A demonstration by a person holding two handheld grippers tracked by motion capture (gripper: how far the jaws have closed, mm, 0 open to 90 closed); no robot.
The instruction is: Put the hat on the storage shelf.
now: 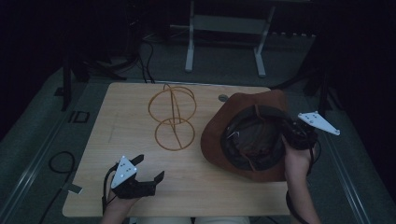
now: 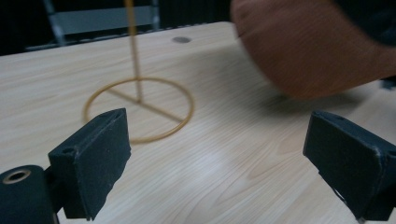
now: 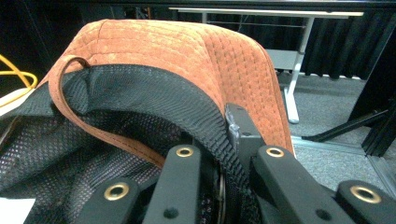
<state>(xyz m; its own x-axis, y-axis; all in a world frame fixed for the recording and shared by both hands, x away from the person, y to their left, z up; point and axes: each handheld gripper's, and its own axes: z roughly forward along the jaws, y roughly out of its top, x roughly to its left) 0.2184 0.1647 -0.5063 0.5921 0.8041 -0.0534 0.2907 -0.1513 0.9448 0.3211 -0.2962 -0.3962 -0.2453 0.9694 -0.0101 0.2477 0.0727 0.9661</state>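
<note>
Rust-brown quilted suede hat [image 1: 243, 140] with black mesh lining, upside down at the right side of the light wooden table [image 1: 140, 186], opening turned upward and slightly toward the person. Gripped at its near-right edge by the right tool [image 1: 292, 135]; jaws nearly together, pinched on the black ribbed inner band and brim, as seen up close in the right gripper view [image 3: 219, 154]. Brim lifted off the table on the held side, curling up and away from the tool; long axis running roughly from the near right to the far left of the table. Thin brown strap [image 3: 93, 126] looping across the lining. Left tool [image 1: 140, 179] low over the near-left part of the table, well apart from the hat, jaws spread wide with nothing between them. Gold wire hat stand [image 1: 173, 116] with a round base ring, upright on the table between the two, just left of the hat.
</note>
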